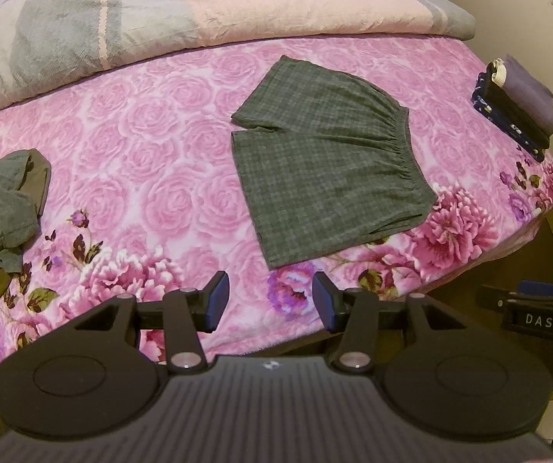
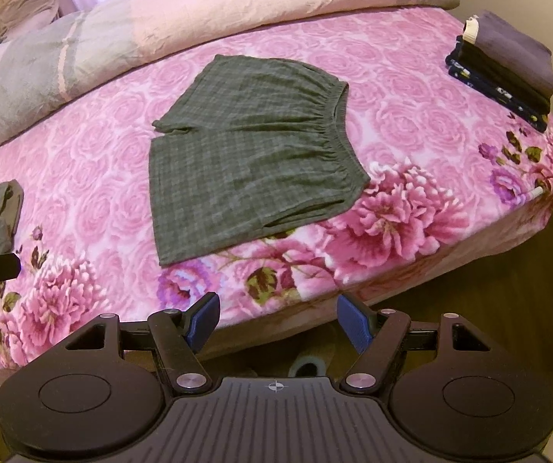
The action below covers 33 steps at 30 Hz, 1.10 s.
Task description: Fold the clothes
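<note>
A pair of grey-green plaid shorts lies spread flat on the bed at the centre of both frames, waistband toward the right and both legs side by side, with no fold in it. At the upper right of the frame a stack of folded clothes sits by the bed's corner, so part of the job looks done. At the left edge a crumpled heap of grey and olive garments is left to fold, as are the shorts. The left tool and the right tool both hover at the near edge of the bed at the bottom of their frames, fingers spread wide and holding nothing.
</note>
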### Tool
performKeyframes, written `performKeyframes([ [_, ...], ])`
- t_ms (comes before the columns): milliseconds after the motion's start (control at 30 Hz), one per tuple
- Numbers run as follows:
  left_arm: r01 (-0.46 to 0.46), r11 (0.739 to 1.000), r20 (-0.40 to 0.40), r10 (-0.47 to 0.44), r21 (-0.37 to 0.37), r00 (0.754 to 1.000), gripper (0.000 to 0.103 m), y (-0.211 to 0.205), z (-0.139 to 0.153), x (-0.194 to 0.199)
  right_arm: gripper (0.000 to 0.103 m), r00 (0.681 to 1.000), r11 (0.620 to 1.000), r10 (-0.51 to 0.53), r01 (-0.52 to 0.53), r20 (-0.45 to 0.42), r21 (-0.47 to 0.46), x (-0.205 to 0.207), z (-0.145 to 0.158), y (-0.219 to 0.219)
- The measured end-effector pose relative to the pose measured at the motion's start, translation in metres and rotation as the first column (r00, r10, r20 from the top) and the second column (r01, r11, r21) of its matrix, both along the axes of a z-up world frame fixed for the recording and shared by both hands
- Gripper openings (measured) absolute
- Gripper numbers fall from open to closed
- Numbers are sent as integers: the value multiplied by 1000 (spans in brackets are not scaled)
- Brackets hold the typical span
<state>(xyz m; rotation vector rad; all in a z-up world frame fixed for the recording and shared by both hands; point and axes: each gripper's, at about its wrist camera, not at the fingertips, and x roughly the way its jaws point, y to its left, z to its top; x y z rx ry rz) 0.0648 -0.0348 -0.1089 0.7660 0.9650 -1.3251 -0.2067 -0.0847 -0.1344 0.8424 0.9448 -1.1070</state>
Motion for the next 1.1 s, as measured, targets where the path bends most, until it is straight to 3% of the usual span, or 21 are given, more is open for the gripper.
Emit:
performKeyframes([
  [1100, 4, 1000, -19, -4, 22, 1000, 43, -19, -15, 13, 70, 1000, 1000, -13, 13, -8, 27, 15, -5, -14],
])
